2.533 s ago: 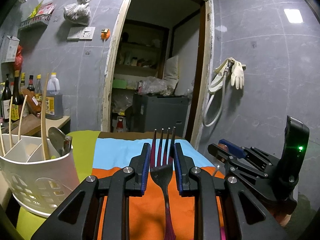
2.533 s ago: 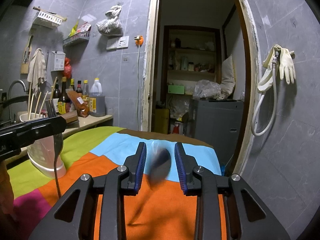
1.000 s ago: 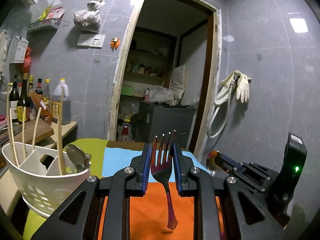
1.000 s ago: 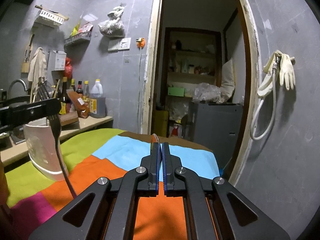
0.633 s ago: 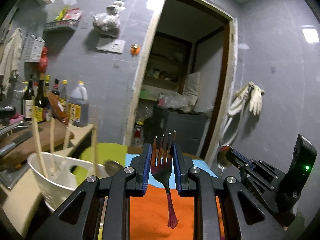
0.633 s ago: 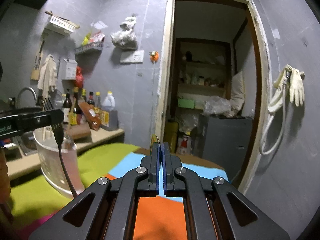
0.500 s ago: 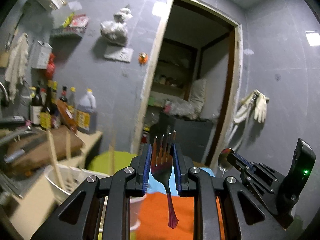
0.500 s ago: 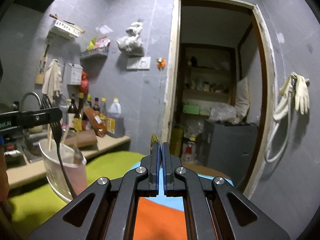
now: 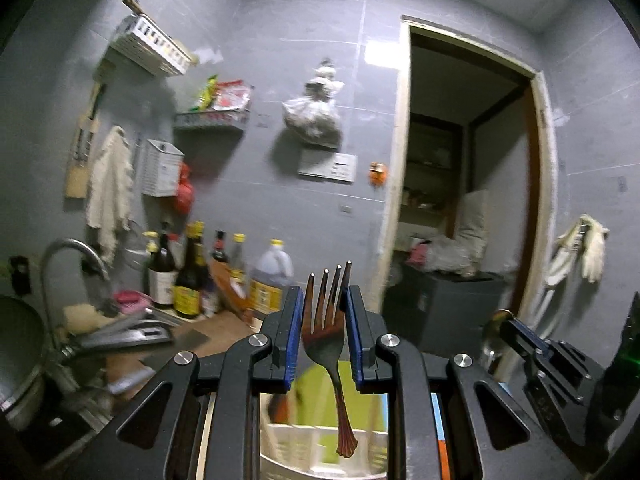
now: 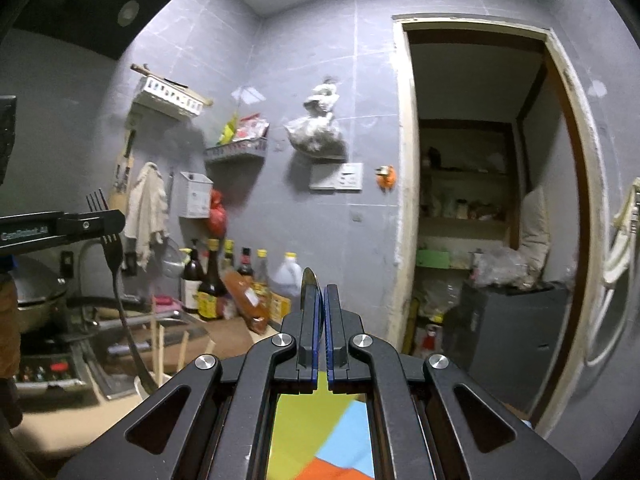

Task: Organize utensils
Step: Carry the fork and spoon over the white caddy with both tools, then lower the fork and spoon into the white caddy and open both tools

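Grey-tiled kitchen, bottles (image 9: 188, 280) far left, labels unreadable. Left gripper (image 9: 323, 336), marked "CanRobot.AI", pinches fork (image 9: 326, 328) tines-up above white caddy (image 9: 304, 456). Right gripper (image 10: 321, 320) clamps spoon (image 10: 309, 284).

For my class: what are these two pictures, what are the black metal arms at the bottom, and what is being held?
These are hand-held tools, not a robot: a person holds a two-finger claw in each hand, each carrying a wide-angle camera that looks along its fingers. The left camera's picture shows the left claw clamped on a dark metal fork, prongs up, handle hanging over a white plastic utensil basket. The right camera's picture shows the right claw shut on a shiny metal spoon, seen edge-on. Below lies a multicoloured tablecloth; sauce bottles stand on the counter behind.
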`<move>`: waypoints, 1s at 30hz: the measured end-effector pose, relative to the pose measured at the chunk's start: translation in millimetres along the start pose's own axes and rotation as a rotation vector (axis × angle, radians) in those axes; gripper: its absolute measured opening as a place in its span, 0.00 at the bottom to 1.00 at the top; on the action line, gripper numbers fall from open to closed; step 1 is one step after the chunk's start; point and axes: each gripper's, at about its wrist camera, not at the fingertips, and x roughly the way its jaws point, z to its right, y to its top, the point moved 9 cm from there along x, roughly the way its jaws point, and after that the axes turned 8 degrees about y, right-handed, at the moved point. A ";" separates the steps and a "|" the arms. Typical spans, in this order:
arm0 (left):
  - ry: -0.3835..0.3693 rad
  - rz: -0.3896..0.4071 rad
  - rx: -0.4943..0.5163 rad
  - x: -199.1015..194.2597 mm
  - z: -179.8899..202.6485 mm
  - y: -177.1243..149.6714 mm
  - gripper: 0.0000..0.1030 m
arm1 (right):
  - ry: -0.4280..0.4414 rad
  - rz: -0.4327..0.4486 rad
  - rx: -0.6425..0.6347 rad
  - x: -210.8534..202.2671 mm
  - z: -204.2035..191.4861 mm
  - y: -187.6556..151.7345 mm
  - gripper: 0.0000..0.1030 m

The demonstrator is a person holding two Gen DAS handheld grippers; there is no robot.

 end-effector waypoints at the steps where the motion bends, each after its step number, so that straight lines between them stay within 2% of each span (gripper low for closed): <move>1: 0.016 0.000 0.007 2.2 -4.8 -1.5 0.17 | 0.004 0.000 0.000 3.4 -3.2 1.0 0.01; 7: 0.099 -0.025 0.064 27.0 -19.5 -27.6 0.17 | 0.024 -0.037 -0.024 33.0 -26.1 -13.2 0.01; 16: 0.125 -0.085 0.121 55.6 -14.9 -66.7 0.17 | -0.007 -0.097 -0.093 51.6 -40.4 -52.1 0.01; 22: 0.094 -0.165 0.106 70.7 -11.5 -89.5 0.17 | -0.009 -0.142 -0.090 56.9 -42.2 -72.5 0.01; 27: 0.029 -0.231 0.039 74.7 -12.8 -96.8 0.18 | 0.019 -0.191 -0.024 59.8 -36.8 -87.5 0.03; 30: -0.002 -0.259 -0.004 74.1 -14.4 -100.4 0.22 | 0.055 -0.202 0.046 57.8 -32.4 -92.7 0.04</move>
